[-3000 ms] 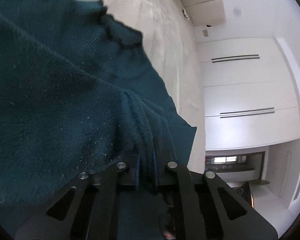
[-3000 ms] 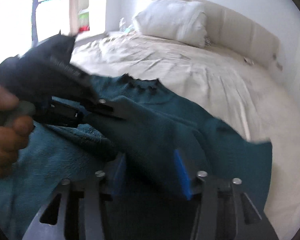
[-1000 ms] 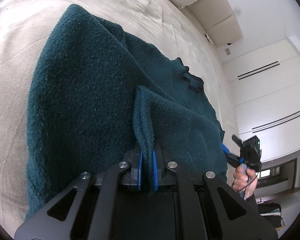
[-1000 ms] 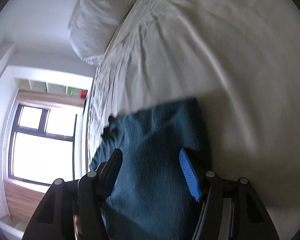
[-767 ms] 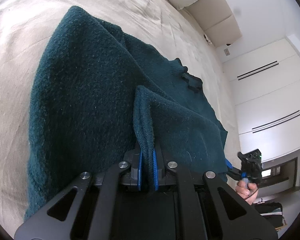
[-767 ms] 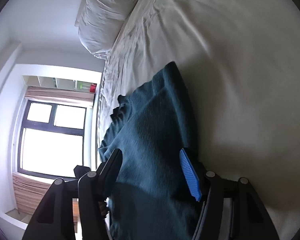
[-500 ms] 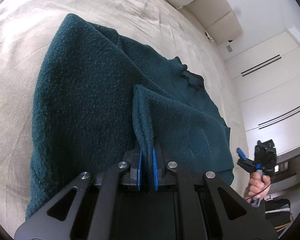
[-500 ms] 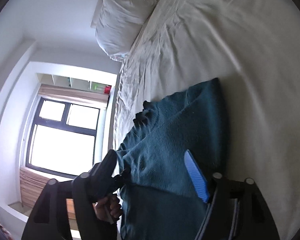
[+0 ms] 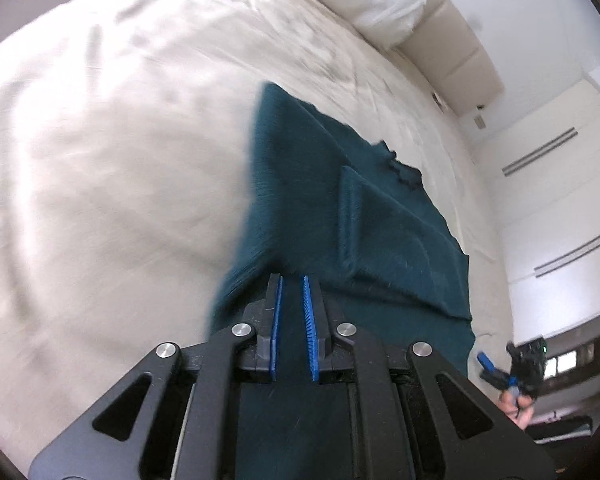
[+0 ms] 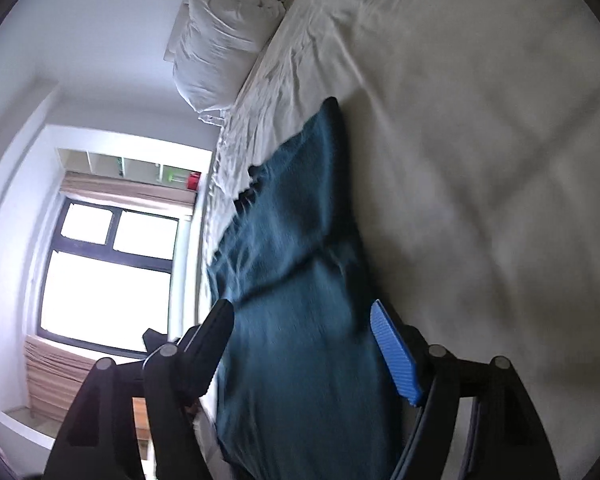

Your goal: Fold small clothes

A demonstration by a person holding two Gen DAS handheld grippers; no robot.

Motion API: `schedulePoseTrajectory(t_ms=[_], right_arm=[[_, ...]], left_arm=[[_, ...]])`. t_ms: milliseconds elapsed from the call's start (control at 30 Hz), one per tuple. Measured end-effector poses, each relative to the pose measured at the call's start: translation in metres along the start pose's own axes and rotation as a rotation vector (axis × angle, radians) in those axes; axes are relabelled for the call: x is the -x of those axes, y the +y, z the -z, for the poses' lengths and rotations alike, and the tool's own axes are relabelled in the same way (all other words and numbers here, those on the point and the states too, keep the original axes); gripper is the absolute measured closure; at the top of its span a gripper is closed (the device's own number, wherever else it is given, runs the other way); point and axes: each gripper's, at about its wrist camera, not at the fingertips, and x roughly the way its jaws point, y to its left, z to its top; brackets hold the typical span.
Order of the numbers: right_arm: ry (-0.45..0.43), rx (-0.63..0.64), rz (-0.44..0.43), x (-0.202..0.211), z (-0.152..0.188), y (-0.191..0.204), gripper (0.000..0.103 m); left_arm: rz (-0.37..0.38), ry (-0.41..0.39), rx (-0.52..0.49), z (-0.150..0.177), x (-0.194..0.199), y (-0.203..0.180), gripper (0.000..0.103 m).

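1. A bedroom, mid-fold: one teal knitted sweater [image 9: 380, 216] lies flat on the cream bed [image 9: 100, 160], partly folded, with a sleeve or side panel doubled over its middle and the scalloped neckline pointing towards the headboard.

2. Our left gripper [image 9: 291, 320] hovers over the sweater's near hem, its blue-padded fingers [image 9: 277, 320] a narrow gap apart, and we see no cloth pinched between them.

3. Our right gripper [image 10: 312, 344] hangs above the sweater [image 10: 300, 280] from the other side, fingers [image 10: 396, 356] spread wide and holding nothing.

4. The risk, as we judge it: the knit is thick and loose, so the doubled panel may slide or spring open if the next pinch drags the hem instead of lifting it.

5. A shallow grasp could catch only the top layer, leaving the layer below behind and skewing the fold.

6. The soft bed gives under pressure, so fingers pushed down may snag the sheet along with the sweater.

7. Both views are blurred with motion, and a hurried approach could miss the edge.

8. The count: one sweater, two grippers, one bed, one white pillow [image 10: 220, 40] at its head, and one window [image 10: 112, 272] in the right wrist view.
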Motion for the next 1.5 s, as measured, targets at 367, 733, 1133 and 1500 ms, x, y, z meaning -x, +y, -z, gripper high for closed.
schedulePoseTrajectory(t_ms=[367,733,1133,1500], right_arm=[[0.025,0.204,0.181,0.024,0.094,0.026,0.028],[0.096,0.218,0.229,0.054,0.144,0.007,0.029],[0.145,0.170,0.217,0.064,0.163,-0.006,0.029],[0.160,0.164,0.188,0.062,0.165,-0.005,0.029]], left_arm=[[-0.051,0.076,0.024,0.103,0.053,0.025,0.093],[0.017,0.141,0.051,0.177,0.095,0.042,0.093],[-0.021,0.220,0.009,0.196,0.102,0.043,0.093],[0.113,0.143,0.075,0.188,0.123,0.070,0.035]])
